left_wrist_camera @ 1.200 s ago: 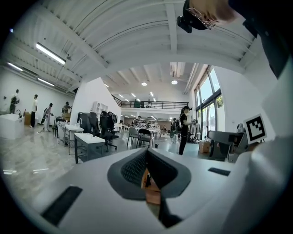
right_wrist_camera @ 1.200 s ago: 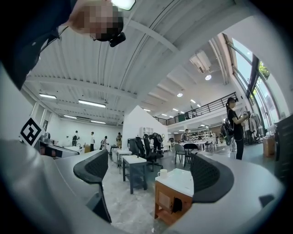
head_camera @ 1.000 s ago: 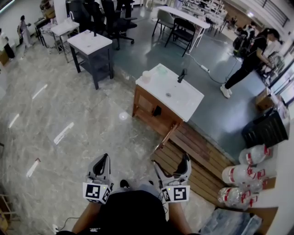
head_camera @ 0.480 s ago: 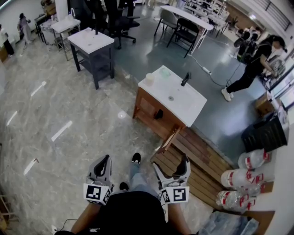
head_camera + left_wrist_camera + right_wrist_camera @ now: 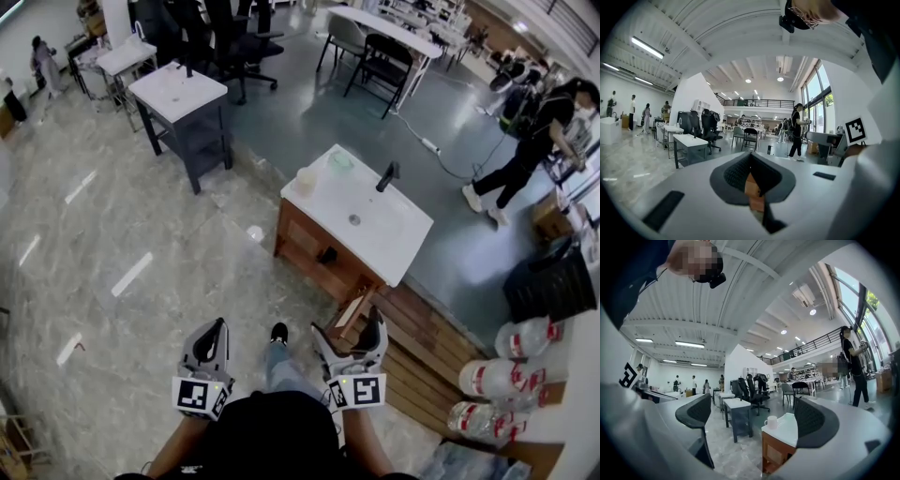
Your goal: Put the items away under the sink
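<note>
Ahead on the floor, the sink cabinet (image 5: 398, 242) carries a pale cup (image 5: 305, 181) and something greenish (image 5: 339, 161), perhaps a bowl; its inside is hidden. The left gripper (image 5: 212, 328) is pinched together on nothing, and the right gripper (image 5: 349, 324) gapes wide, empty.

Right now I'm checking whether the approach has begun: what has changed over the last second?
The person stepped forward, a black shoe now ahead, so the white-topped wooden sink cabinet sits nearer and lower in the head view. The bystander in black moved rightwards. Unchanged: left hand-held gripper shut, right hand-held gripper open, both empty; pale cup on the countertop.
</note>
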A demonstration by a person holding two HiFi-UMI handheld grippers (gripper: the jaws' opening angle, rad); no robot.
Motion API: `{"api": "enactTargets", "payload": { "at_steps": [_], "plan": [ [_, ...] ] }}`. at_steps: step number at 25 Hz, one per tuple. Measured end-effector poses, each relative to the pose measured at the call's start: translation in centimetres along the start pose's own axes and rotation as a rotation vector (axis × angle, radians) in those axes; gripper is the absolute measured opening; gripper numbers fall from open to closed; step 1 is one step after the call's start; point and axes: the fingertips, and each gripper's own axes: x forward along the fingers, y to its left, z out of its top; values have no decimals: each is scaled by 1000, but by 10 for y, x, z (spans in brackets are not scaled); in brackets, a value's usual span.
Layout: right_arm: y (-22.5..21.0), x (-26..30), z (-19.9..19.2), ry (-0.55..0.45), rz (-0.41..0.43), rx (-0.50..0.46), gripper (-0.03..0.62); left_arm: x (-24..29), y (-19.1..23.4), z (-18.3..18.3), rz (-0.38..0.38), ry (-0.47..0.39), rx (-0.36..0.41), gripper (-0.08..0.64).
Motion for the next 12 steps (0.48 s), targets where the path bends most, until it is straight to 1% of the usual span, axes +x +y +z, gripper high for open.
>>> {"api": "enactTargets", "payload": {
  "at_steps": [4,8,12],
  "plan": [
    [-26,58,-4,14,21,16,541,65,10,18,5,13,15,5],
    [-55,110,-1,17,35,32,541,130,10,35,-13,18,13,5],
    [-75,155,-3,14,60,51,540,178,12,47,-15,14,5,5]
  ]
}}
